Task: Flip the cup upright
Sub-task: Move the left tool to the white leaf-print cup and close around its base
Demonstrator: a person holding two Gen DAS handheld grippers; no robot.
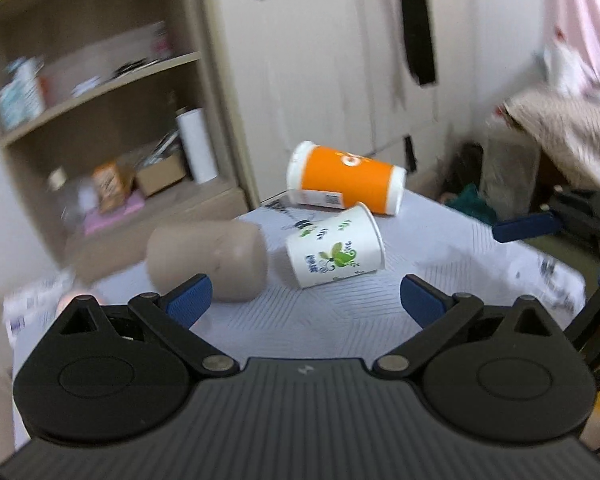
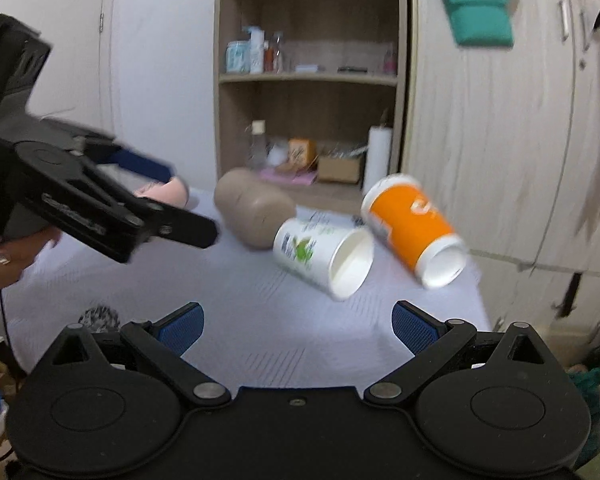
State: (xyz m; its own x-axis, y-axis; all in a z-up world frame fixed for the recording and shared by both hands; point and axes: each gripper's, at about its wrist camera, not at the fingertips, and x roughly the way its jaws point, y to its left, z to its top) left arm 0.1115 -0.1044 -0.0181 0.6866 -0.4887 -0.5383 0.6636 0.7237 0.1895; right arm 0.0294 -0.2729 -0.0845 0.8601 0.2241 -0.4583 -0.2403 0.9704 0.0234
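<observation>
The white cup with green leaf print (image 1: 334, 246) lies on its side near the middle of the bench (image 1: 340, 320), which is covered in a pale ribbed cloth; in the right wrist view its open mouth faces toward the camera and to the right (image 2: 324, 258). Just behind it, toward the far edge of the bench, an orange cup (image 1: 346, 178) also lies on its side, its white rim close to the white cup's rim; whether they touch cannot be told. On the other side a tan cup (image 1: 208, 258), blurred, lies on its side with its base right beside the white cup's base. A pink object (image 2: 166, 192) rests further along the bench, partly hidden. The left hand-held gripper (image 1: 306, 300) hangs above the near part of the bench with its blue-padded fingers spread wide and nothing between them, the tan and white cups ahead of it. The right hand-held gripper (image 2: 296, 326) is likewise wide open and empty, pointed at the white cup from the near edge. Behind the bench stand an open wooden shelf (image 2: 308, 76) with bottles, boxes and a white roll, and a pale cupboard (image 2: 500, 120) beside it.
</observation>
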